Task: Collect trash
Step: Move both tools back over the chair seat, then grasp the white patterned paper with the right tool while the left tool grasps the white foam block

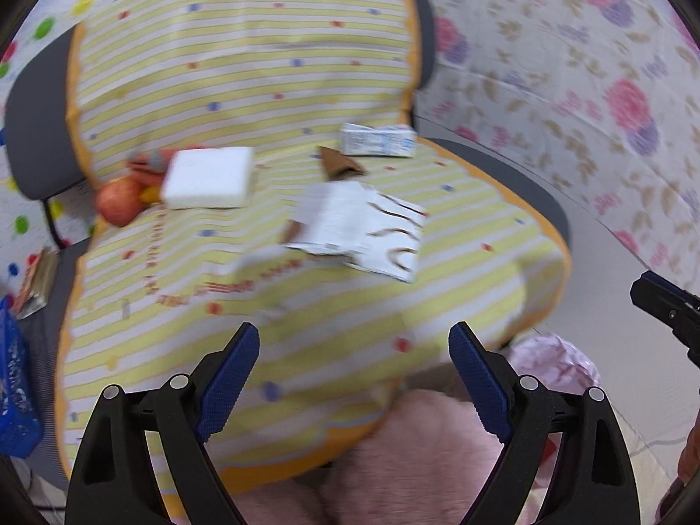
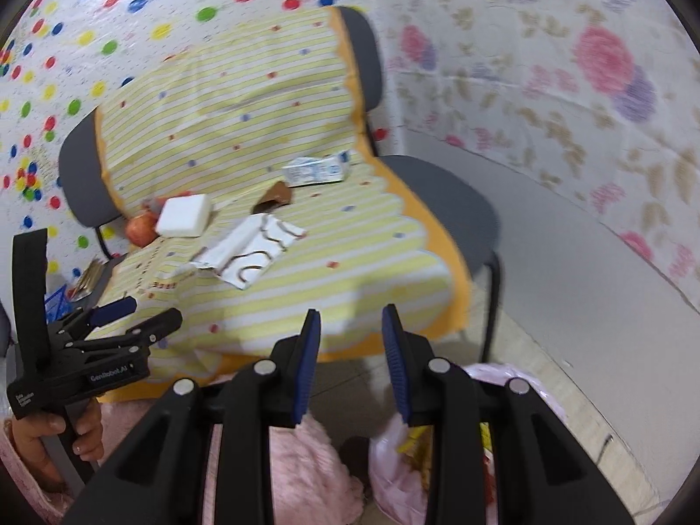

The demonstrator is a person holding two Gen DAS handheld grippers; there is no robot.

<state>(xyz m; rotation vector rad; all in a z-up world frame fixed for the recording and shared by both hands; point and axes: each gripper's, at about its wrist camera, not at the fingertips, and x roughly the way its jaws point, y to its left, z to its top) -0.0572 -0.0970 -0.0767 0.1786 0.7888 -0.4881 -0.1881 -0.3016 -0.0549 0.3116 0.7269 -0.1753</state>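
A chair draped in a yellow-striped cloth [image 1: 306, 306] holds trash: a torn white wrapper with brown swirls [image 1: 363, 232] [image 2: 253, 253], a white block [image 1: 208, 177] [image 2: 183, 215], a small white-and-blue carton [image 1: 378, 140] [image 2: 315, 169] and a brown scrap [image 1: 339, 162] [image 2: 273, 199]. An apple [image 1: 118, 203] [image 2: 141, 226] lies beside the block. My left gripper [image 1: 354, 372] is open and empty above the seat's front; it also shows in the right wrist view [image 2: 135, 313]. My right gripper [image 2: 350, 350] is open and empty above a pink trash bag [image 2: 407, 481] [image 1: 555, 367].
A blue basket [image 1: 15, 389] stands at the chair's left with a packet [image 1: 37, 282] near it. Patterned sheets cover the walls. A grey floor strip [image 2: 568, 262] lies to the right of the chair. Pink fluffy clothing [image 2: 306, 468] is below the grippers.
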